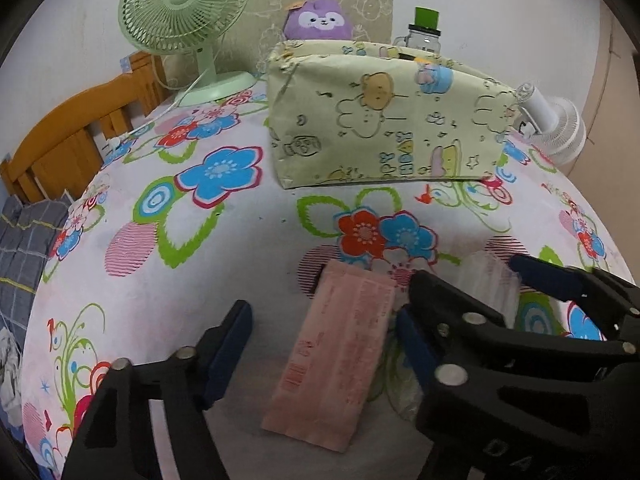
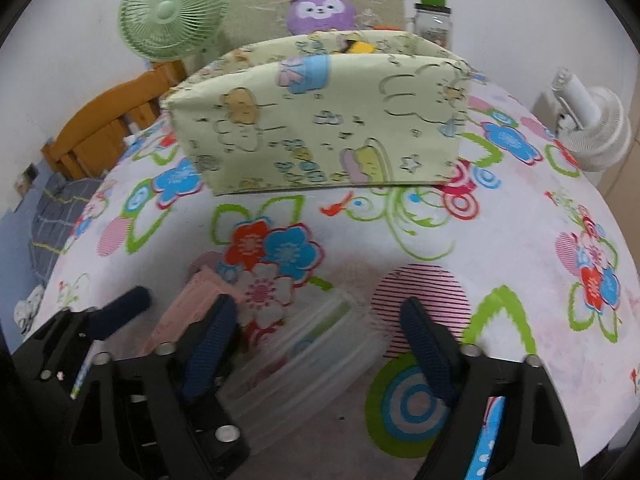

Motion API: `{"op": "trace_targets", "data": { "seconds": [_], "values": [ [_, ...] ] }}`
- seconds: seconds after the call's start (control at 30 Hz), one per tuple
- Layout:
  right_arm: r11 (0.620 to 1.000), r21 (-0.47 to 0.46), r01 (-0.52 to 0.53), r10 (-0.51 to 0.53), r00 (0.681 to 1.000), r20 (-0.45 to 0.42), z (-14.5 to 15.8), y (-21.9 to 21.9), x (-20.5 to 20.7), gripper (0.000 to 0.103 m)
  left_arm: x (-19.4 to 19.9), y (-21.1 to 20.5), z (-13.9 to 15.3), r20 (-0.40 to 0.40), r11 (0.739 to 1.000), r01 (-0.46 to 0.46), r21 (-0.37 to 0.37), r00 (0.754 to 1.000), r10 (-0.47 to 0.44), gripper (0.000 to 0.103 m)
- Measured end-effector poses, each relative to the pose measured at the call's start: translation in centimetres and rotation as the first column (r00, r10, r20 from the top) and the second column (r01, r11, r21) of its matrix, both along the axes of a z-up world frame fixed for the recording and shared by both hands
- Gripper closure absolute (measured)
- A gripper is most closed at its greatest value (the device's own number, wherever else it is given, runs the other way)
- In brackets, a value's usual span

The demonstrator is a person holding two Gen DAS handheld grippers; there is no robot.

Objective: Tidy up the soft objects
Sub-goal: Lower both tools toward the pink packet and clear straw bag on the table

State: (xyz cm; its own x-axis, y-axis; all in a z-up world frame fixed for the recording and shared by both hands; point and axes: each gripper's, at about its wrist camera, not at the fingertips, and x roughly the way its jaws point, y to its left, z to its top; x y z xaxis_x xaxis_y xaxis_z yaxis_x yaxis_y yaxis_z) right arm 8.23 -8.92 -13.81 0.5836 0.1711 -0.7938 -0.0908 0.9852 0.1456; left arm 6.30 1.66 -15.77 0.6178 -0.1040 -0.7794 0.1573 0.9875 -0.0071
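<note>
Now the left gripper (image 1: 320,344), fingers apart, straddles the pink tissue pack (image 1: 340,360) near the table's front edge, its long axis along the fingers; just right, the open right gripper (image 2: 320,336) brackets a clear pack (image 2: 308,356).

Near tabletop (image 1: 168,280), left and centre: bare flowered cloth, open passage. Pink packet (image 1: 340,356) lies flat between the left gripper (image 1: 320,344) fingers; clear packet (image 2: 304,356) flat between the right gripper (image 2: 320,344) fingers. Both grippers spread wide, side by side, nearly touching; little room between them. Mid-table: pale green cartoon-print fabric box (image 1: 384,120) stands upright, blocking straight reach to the rear; top open. Open cloth strip between packets and box. Behind: green desk fan (image 1: 184,12) rear left, white fan (image 1: 556,124) at right edge, glass jar (image 1: 424,32) and purple plush (image 1: 318,18) behind box.
</note>
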Motion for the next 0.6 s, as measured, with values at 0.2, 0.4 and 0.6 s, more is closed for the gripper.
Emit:
{"op": "trace_targets", "data": {
  "seconds": [0.2, 0.4, 0.6],
  "values": [
    [0.998, 0.047, -0.038, 0.038, 0.999, 0.002, 0.16, 0.32, -0.11, 0.041, -0.17, -0.32, 0.06, -0.007, 1.0, 0.023, -0.018, 1.0, -0.023, 0.049],
    [0.998, 0.046, -0.042, 0.043, 0.999, -0.012, 0.22, -0.01, -0.01, 0.07, -0.48, -0.96, 0.19, -0.004, 1.0, 0.025, -0.009, 1.0, -0.025, 0.061],
    [0.999, 0.015, -0.051, 0.051, 0.999, 0.004, 0.13, -0.24, 0.23, 0.086, -0.31, -0.8, 0.35, -0.01, 1.0, 0.013, -0.023, 1.0, -0.013, 0.062]
  ]
}}
